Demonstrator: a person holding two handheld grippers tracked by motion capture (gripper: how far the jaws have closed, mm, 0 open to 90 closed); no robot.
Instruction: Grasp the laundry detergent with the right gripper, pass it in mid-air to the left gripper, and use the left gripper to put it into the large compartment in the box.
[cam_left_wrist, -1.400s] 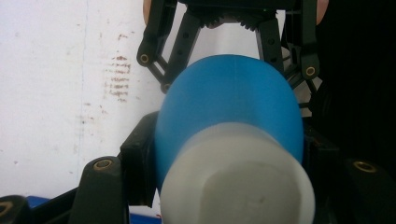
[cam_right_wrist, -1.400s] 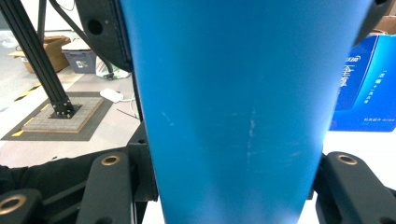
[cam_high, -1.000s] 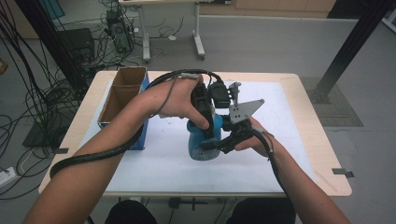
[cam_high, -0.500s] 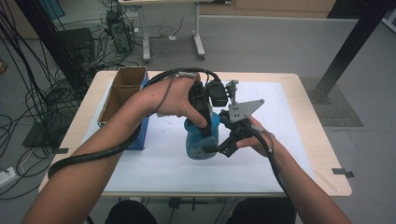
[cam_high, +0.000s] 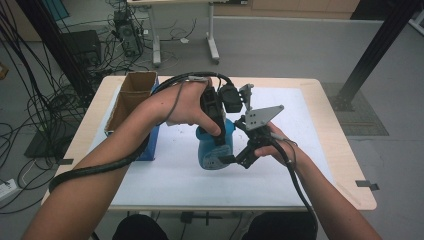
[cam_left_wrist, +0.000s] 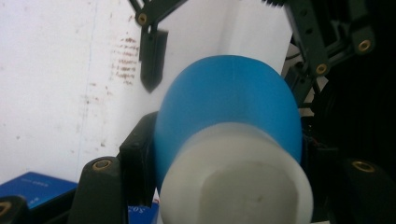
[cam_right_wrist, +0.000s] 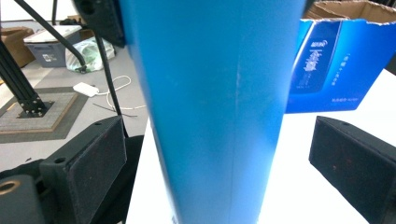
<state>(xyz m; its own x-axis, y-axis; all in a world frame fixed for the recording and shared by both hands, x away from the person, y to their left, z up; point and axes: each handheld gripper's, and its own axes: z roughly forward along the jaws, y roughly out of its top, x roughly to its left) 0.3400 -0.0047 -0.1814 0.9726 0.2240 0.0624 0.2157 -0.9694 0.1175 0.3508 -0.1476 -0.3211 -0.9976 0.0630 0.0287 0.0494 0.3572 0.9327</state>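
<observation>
L gripper (cam_high: 218, 131) clamps blue bottle (cam_high: 212, 150) near cap; R gripper (cam_high: 239, 161) jaws just opened, off it. Bottle could tip w/ one grip.

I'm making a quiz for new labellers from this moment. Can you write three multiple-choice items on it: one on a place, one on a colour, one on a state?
1. Where is the open cardboard box?
A. at the table's left edge
B. at the table's right edge
C. on the floor

2. What colour is the bottle?
A. red
B. blue
C. green

3. How does the right tool stand to the bottle?
A. clamped on it
B. jaws open, pads off it
C. far from it

Key:
1 A: in the high view the box sits by the left edge, next to the blue carton.
2 B: its body is blue in all three views, with a white cap in the left gripper view.
3 B: the right gripper view shows gaps between both pads and the bottle; the jaws have just been opening, while the left tool holds it.
</observation>
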